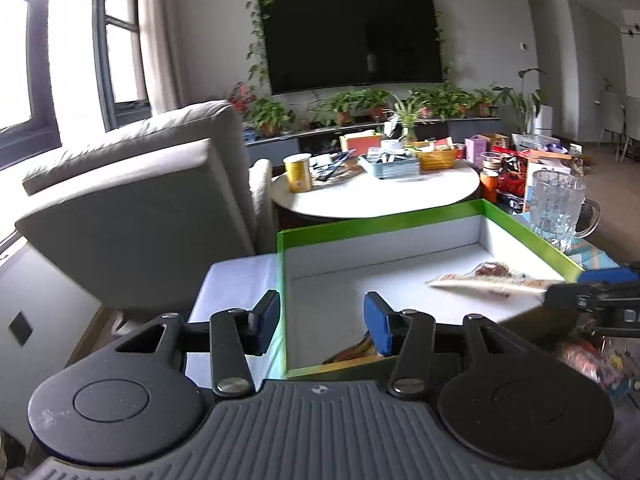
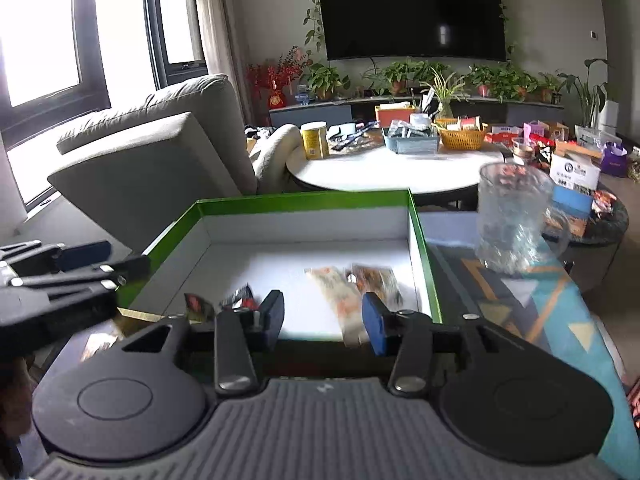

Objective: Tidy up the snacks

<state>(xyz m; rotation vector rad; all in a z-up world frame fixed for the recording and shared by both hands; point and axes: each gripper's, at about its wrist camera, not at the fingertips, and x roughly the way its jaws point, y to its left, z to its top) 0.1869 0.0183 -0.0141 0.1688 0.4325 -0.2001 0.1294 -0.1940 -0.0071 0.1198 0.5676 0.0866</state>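
Left gripper (image 1: 322, 322): jaws apart, nothing between the pads, poised over the near-left corner of the green-rimmed box (image 1: 380, 226). Right gripper (image 2: 323, 322): jaws likewise apart, empty, at the box's near edge. Snack packets (image 2: 352, 288) lie flat inside the box, blurred, possibly three or four. Glass mug (image 2: 514, 220) stands just beside the box.

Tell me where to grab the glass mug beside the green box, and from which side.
Take the glass mug around its body, coming in level from the near side. It stands upright on the patterned cloth, apart from the green box. Its handle sticks out on the far right side, so leave that side alone; the walls look wide for these jaws.
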